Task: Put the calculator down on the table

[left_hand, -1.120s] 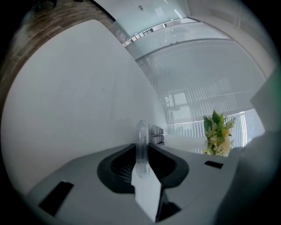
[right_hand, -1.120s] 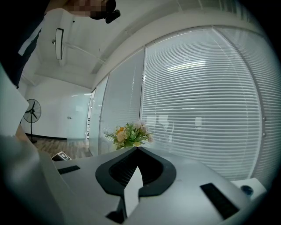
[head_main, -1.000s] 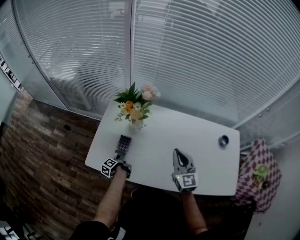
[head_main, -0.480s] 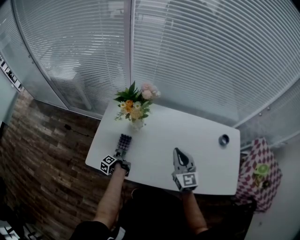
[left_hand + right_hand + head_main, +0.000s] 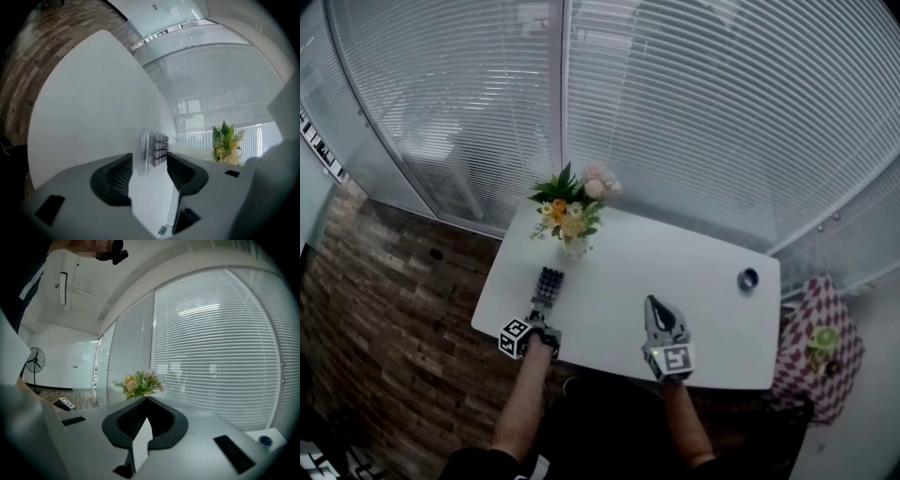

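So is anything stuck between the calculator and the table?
Nothing visible. The calculator lies flat on the white table. The left gripper jaws have just been opening, and the calculator's near end sits in the gap between them, not pinched.

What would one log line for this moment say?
left claw: jaws just opening, calculator end loose between them | calculator: flat on table | right claw: shut, empty

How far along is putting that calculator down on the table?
Nearly done. The calculator lies on the white table. The left gripper has just been opening its jaws, the calculator's end between them, pads clear of it. Left: draw that gripper away. The right gripper is shut, empty.
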`<state>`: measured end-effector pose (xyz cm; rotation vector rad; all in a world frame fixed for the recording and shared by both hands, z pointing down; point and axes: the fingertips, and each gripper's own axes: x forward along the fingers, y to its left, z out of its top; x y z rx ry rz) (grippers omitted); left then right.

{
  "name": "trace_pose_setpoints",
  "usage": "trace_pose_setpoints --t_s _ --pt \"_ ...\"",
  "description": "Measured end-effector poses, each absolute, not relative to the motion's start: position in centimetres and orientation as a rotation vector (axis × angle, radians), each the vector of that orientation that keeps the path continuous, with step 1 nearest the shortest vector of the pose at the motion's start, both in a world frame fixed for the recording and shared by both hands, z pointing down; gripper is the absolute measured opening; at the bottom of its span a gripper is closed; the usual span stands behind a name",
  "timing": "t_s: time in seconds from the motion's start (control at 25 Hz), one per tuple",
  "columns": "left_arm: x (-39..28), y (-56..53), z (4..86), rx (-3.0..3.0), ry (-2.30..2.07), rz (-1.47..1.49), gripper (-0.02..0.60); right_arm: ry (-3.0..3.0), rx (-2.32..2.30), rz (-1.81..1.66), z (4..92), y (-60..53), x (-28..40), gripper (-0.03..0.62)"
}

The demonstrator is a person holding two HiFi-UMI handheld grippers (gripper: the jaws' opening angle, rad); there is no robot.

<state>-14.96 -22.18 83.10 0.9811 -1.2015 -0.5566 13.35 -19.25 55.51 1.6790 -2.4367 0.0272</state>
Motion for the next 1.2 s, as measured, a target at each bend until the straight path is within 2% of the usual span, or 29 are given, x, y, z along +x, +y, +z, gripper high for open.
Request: trace_pose_setpoints --t_s 0.48,0.64,0.84,1.0,1.2 --pt "-15.5 -24.8 72.5 1.154 -1.077 -0.826 0.223 -2.442 1.680 0.024 55.2 -19.1 12.6 0.006" --pt "-15.3 -25.4 69.2 1.228 -1.038 -0.877 0.253 -2.441 1.682 0.023 55.2 -19.0 12.6 0.006" --pt "-15.2 -25.8 65.3 1.348 -1.021 -0.921 0.262 -2.439 1.695 0.032 55.1 -19.2 12.7 0.006" --pt "-15.0 -26.1 63.5 1.494 -1.045 -0.881 0.267 -2.440 1.694 0.038 55.0 -19.3 12.5 0.006" --pt "-14.4 -25.7 61.2 1.814 -1.183 -0.665 0.272 -2.436 1.684 0.028 55.1 -19.5 12.4 0.006"
